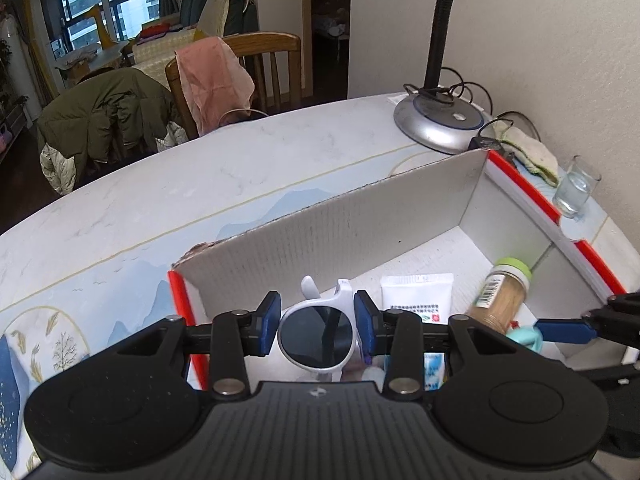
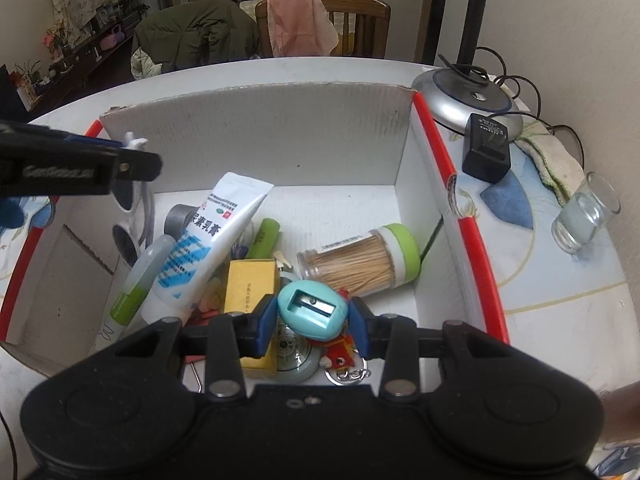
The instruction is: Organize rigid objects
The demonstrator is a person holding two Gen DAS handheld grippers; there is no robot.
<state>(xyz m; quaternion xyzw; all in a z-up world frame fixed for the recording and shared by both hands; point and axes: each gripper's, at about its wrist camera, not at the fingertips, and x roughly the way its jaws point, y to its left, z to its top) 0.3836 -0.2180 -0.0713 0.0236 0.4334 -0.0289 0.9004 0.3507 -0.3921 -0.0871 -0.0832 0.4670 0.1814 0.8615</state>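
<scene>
Probably home: sofa point(image 1: 176, 36), dining chair point(image 1: 256, 68)

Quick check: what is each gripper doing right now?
Left gripper: shut on white round-lens sunglasses.
Right gripper: shut on turquoise egg-shaped pencil sharpener.

The right gripper point(image 2: 313, 316) pinches a teal pencil sharpener point(image 2: 312, 310) between its blue fingers point(image 2: 267, 326) above the box point(image 2: 404, 200); a toothpick jar point(image 2: 360, 260) lies at one o'clock.

Box point(image 2: 280, 136) floor bare behind toothpick jar point(image 2: 360, 262); clutter apparently fills the front
</scene>
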